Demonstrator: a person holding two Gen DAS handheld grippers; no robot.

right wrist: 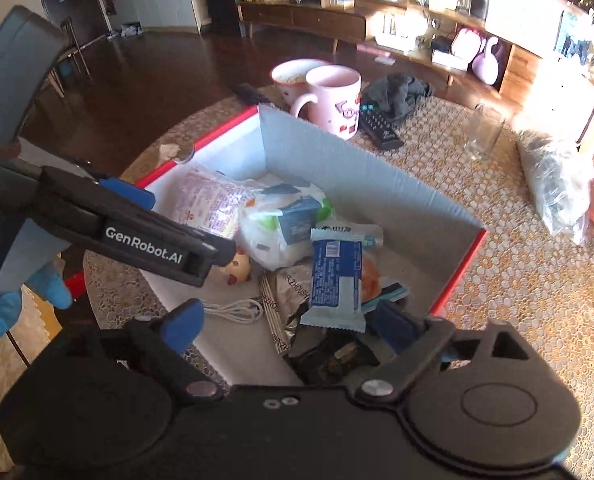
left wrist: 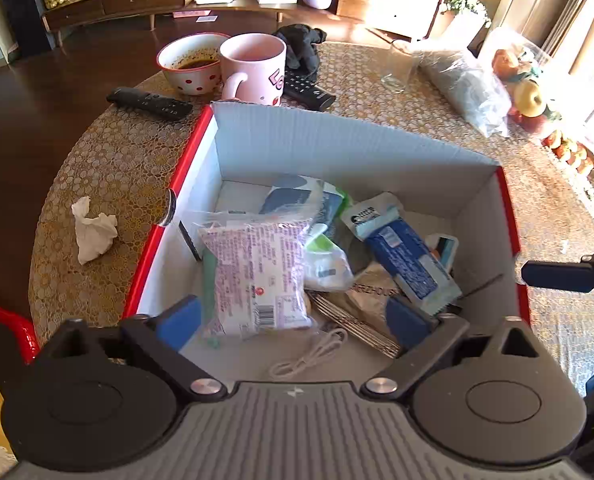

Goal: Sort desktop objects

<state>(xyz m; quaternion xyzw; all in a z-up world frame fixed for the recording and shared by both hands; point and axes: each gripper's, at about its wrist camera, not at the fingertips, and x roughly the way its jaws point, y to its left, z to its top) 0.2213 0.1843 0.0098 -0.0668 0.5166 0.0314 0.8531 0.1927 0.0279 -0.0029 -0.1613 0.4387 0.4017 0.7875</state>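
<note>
Box [left wrist: 337, 148], red-edged, white inside, crammed with packets.

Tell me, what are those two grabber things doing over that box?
A person is tidying the round table with a gripper in each hand. Both the left gripper and right gripper hang open and empty over the white box. The purple snack packet, blue packet and white cable lie inside. The pink mug and remotes are outside.
</note>
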